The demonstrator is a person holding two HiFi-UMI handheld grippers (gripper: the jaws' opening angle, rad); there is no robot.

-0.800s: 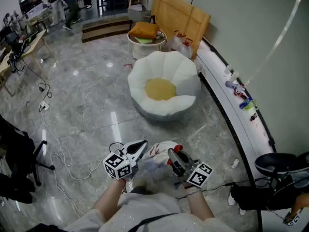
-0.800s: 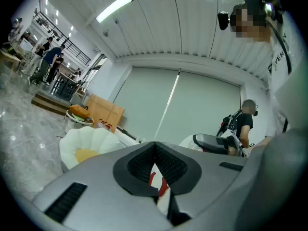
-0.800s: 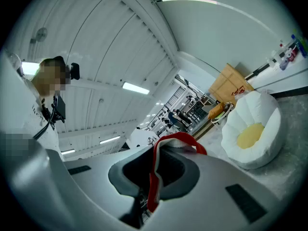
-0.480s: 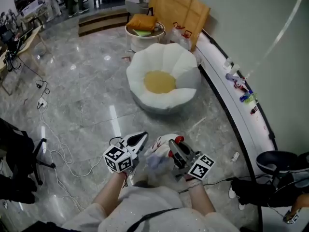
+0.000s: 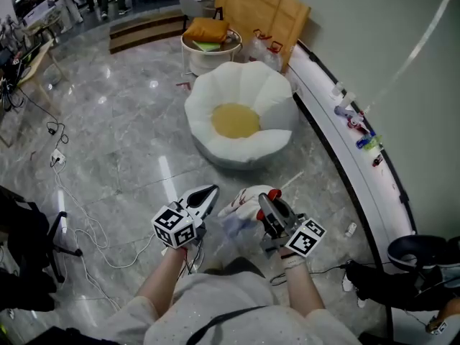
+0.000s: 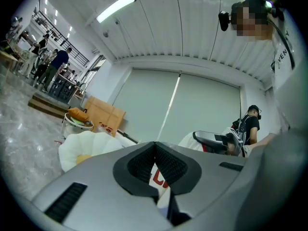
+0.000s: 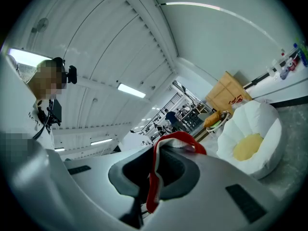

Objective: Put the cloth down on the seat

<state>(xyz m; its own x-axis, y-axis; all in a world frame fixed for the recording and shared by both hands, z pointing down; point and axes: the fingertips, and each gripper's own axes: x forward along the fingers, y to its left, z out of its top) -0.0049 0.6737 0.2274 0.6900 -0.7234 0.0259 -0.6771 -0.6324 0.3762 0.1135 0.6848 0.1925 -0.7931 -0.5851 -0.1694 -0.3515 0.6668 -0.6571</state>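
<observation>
While the left gripper and right gripper each pinch the white, red-trimmed cloth in closed fingers, it hangs between them over the grey floor, well apart from the flower-shaped seat beside the curved wall.

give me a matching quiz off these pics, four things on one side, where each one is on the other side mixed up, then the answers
Things:
1. cloth
2. flower-shaped seat
3. orange cushion
4. tan board

Places:
A. leaning against the wall
B. clamped in the left gripper and the right gripper
C. on the floor ahead of the person
D. on top of the round white tub

Pairs: 1-B, 2-C, 3-D, 4-A
</observation>
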